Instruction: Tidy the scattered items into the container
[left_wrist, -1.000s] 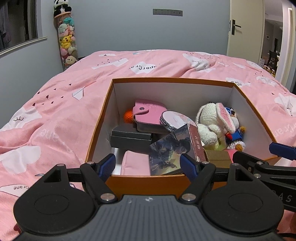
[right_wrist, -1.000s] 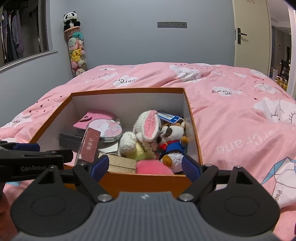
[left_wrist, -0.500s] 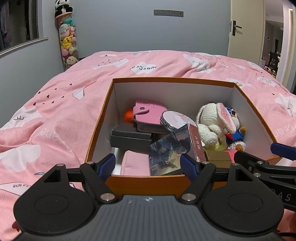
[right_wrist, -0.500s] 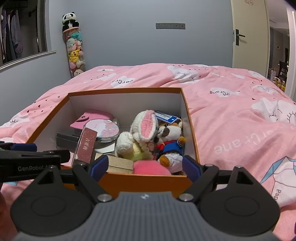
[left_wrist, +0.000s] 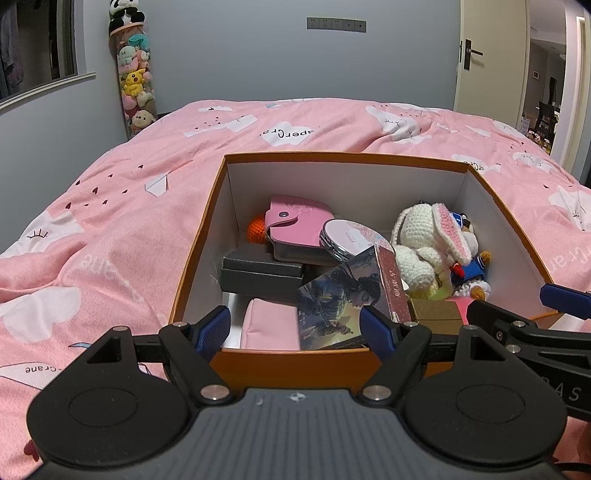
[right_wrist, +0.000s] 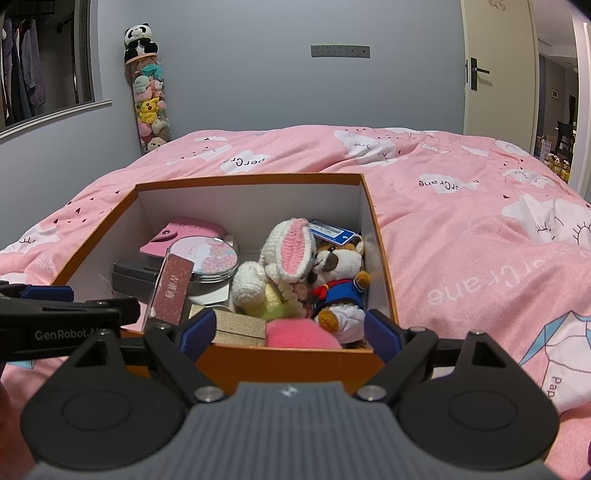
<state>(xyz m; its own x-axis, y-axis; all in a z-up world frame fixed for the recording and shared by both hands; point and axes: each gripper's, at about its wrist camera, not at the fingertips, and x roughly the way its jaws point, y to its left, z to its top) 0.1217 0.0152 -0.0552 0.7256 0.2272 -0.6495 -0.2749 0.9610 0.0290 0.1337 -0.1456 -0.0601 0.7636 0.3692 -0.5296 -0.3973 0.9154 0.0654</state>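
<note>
An orange box with white inner walls (left_wrist: 207, 221) (right_wrist: 380, 258) sits on the pink bed. Inside lie a pink snap wallet (left_wrist: 299, 221), a round mirror compact (left_wrist: 347, 240) (right_wrist: 208, 254), dark boxes (left_wrist: 258, 275), an illustrated card box (left_wrist: 340, 299) (right_wrist: 171, 288), a crochet bunny (left_wrist: 424, 243) (right_wrist: 280, 266), a bear plush in blue (right_wrist: 340, 280), a pink pouch (left_wrist: 271, 328) and a pink fluffy item (right_wrist: 299, 332). My left gripper (left_wrist: 295, 328) is open and empty at the box's near wall. My right gripper (right_wrist: 290, 334) is open and empty beside it.
The pink quilt (left_wrist: 110, 229) (right_wrist: 480, 240) spreads around the box. A tall tube of plush toys (left_wrist: 135, 77) (right_wrist: 149, 99) stands against the grey wall at the bed's far left. A door (right_wrist: 495, 74) is at the right.
Both grippers have risen and drawn back slightly, so the box sits lower in both views. Nothing in the box has moved.
</note>
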